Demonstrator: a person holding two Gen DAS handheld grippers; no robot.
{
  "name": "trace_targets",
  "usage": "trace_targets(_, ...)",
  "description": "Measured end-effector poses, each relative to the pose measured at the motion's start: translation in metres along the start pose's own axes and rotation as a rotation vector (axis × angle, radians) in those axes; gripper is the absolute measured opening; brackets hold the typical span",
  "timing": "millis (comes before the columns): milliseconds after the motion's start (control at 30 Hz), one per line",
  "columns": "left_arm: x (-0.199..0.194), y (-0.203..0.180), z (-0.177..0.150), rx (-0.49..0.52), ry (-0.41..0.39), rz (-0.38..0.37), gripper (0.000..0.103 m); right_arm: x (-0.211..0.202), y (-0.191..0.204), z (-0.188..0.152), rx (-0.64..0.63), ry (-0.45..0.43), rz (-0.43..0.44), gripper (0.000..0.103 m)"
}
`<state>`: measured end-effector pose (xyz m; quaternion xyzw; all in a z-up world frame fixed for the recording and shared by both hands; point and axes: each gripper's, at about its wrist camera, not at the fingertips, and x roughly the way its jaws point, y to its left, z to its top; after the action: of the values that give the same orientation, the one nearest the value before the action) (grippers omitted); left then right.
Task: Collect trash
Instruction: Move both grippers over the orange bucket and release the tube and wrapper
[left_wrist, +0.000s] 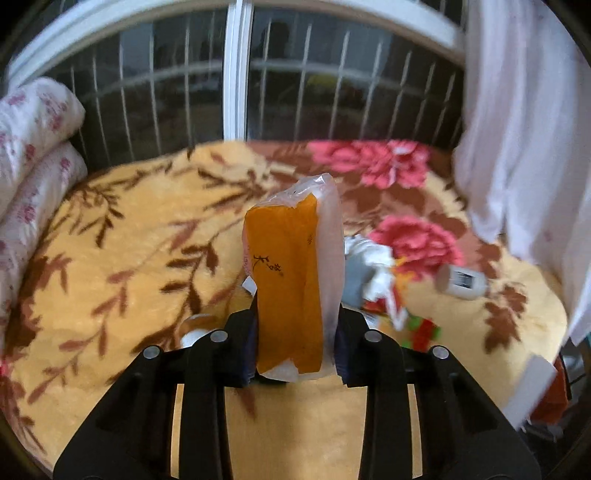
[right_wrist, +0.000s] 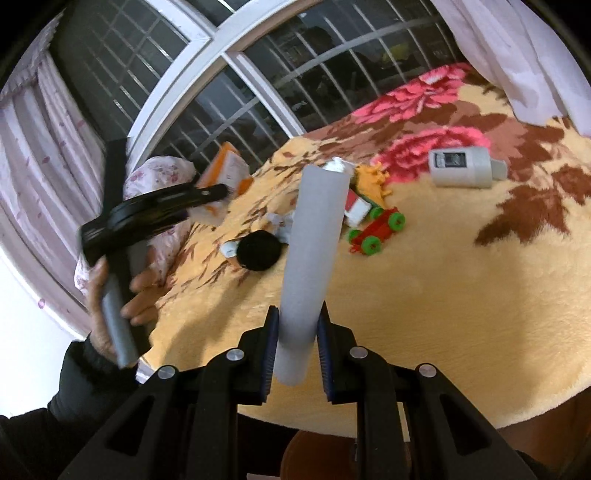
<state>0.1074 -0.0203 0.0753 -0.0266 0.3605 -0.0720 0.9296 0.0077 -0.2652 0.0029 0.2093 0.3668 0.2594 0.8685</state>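
Left tool (left_wrist: 295, 354) clamped on orange packet (left_wrist: 291, 288); right tool (right_wrist: 295, 350) clamped on grey tube (right_wrist: 310, 258). Advise carrying both level, clear of the bed (right_wrist: 461, 314).

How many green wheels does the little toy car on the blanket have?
3 show in the right wrist view on the toy car: one at its upper right, one at the left, one at the bottom. A fourth may be hidden.
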Motion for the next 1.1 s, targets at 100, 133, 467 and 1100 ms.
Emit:
trace_targets(100, -0.041, -0.004, -0.021, 0.022, -0.053, -0.047, 0.031, -0.005, 0.016, -0.004, -0.047, -0.007, -0.005, 0.020)
trace_targets(133, -0.055, -0.006, -0.032, 0.032, -0.068, -0.067, 0.031, -0.007, 0.020, -0.005, -0.058, -0.008, -0.004, 0.020)
trace_targets(467, -0.118, -0.015, -0.166, 0.107, -0.028, -0.160, 0.031, -0.033, 0.037, -0.051, -0.192, 0.068, -0.025, 0.020)
trace_targets(1100, -0.007, -0.013, -0.312, 0.149, 0.448, -0.175, 0.031, 0.052, 0.001, -0.206, -0.311, 0.606, -0.095, 0.020)
